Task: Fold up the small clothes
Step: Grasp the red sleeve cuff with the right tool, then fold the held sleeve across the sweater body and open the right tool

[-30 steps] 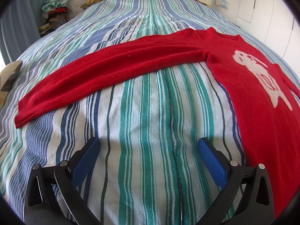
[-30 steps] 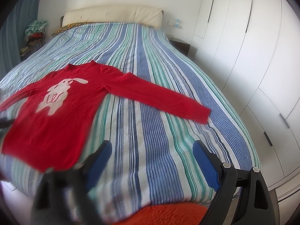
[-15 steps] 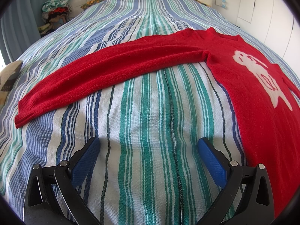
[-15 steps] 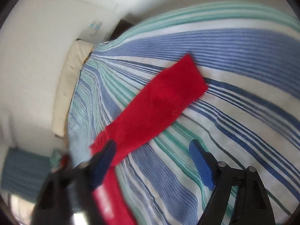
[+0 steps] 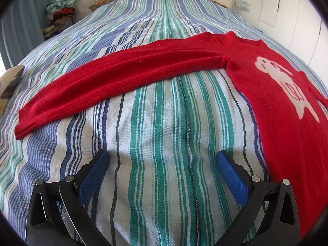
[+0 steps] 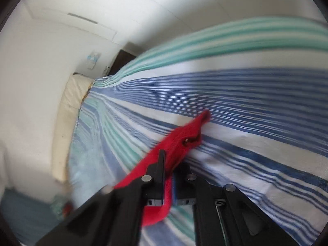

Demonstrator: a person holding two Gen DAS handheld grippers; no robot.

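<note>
red sweater [image 5: 143, 69] flat, one sleeve [image 6: 184, 139] pinched, lifted.

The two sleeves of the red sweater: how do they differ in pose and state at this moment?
The left sleeve lies flat and stretched out on the striped bedspread; the right sleeve is bunched and lifted off it. No gripper touches the left sleeve: the left gripper is open over bare bedspread. The right gripper is shut on the right sleeve near its cuff. Both are the same red knit.
</note>
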